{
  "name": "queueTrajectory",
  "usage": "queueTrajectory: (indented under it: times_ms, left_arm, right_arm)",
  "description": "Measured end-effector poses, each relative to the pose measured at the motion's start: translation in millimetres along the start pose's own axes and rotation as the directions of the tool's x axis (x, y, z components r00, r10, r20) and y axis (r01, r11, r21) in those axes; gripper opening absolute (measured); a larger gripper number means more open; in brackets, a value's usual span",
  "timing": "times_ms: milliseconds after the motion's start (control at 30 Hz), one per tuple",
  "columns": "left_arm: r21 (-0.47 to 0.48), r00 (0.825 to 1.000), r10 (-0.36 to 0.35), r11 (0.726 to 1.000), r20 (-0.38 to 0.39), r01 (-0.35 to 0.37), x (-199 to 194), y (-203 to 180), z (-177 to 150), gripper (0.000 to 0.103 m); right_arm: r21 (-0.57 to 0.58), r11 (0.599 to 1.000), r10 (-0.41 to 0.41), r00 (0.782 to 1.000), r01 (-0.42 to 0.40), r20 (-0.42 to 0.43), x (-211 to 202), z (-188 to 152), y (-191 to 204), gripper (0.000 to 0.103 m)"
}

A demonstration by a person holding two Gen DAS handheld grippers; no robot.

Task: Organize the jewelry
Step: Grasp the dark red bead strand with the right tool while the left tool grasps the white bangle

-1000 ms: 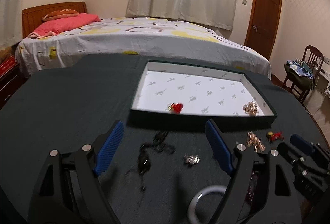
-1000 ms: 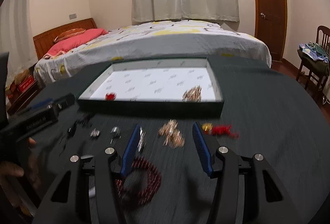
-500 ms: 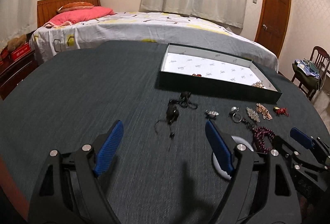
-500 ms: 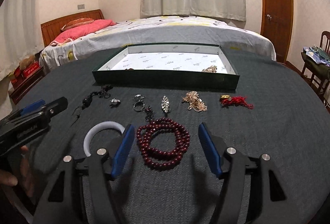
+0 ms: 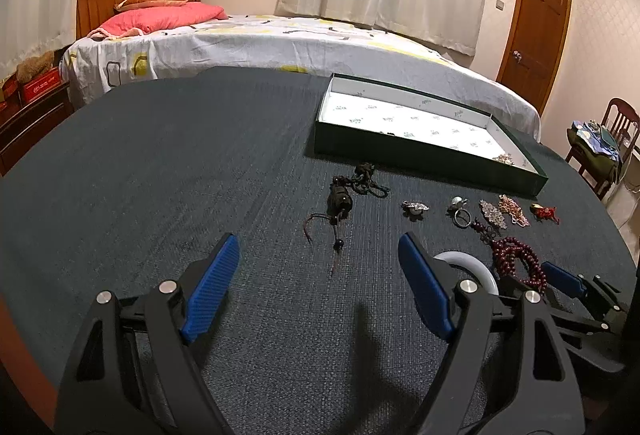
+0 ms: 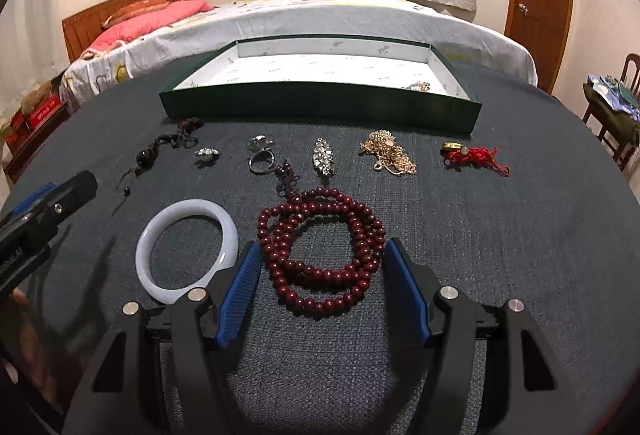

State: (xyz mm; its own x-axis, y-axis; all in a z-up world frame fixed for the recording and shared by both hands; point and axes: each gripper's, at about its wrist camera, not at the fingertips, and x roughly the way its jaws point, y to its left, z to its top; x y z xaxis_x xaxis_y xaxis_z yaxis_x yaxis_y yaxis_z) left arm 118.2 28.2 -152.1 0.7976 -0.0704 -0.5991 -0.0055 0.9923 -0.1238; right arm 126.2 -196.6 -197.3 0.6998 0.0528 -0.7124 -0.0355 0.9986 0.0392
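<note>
A green tray with a white liner (image 6: pixel 320 107) (image 5: pixel 424 155) stands at the far side of the dark table, with a gold piece inside (image 6: pixel 418 87). In front of it lie a black cord necklace (image 6: pixel 168 147) (image 5: pixel 348 195), a silver ring (image 6: pixel 262 159), a crystal brooch (image 6: pixel 323 157), a gold chain (image 6: pixel 388 155) and a red tassel charm (image 6: pixel 472 155). A dark red bead string (image 6: pixel 320 247) lies between the fingers of my open right gripper (image 6: pixel 322 275). A white bangle (image 6: pixel 186 247) lies left of it. My left gripper (image 5: pixel 316 287) is open and empty over bare cloth.
A bed with a patterned sheet (image 5: pixel 260 43) stands behind the table. A wooden door (image 5: pixel 536 35) and a chair with clothes (image 5: pixel 600 147) are at the right. The left gripper shows at the left edge of the right wrist view (image 6: pixel 44 211).
Both grippers have pulled back from the tray toward the near side of the table. The bead string and white bangle have come into view near the right gripper. Both stay open.
</note>
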Motion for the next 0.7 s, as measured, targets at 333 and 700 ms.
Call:
queueTrajectory:
  times_ms: [333,700]
  left_arm:
    - [0.005,1.000,-0.017,1.000,-0.015,0.017,2.3,-5.1,-1.9,0.081]
    - [0.025,0.996,-0.077,0.997,-0.044,0.078,0.3,-35.6,-7.3,0.081]
  right_arm:
    - [0.009,0.999,0.043,0.999,-0.043,0.010,-3.1,0.7,-7.0,0.023]
    - [0.042,0.997,0.067,0.996,-0.069,0.051,-20.2,3.8,-30.4,0.012]
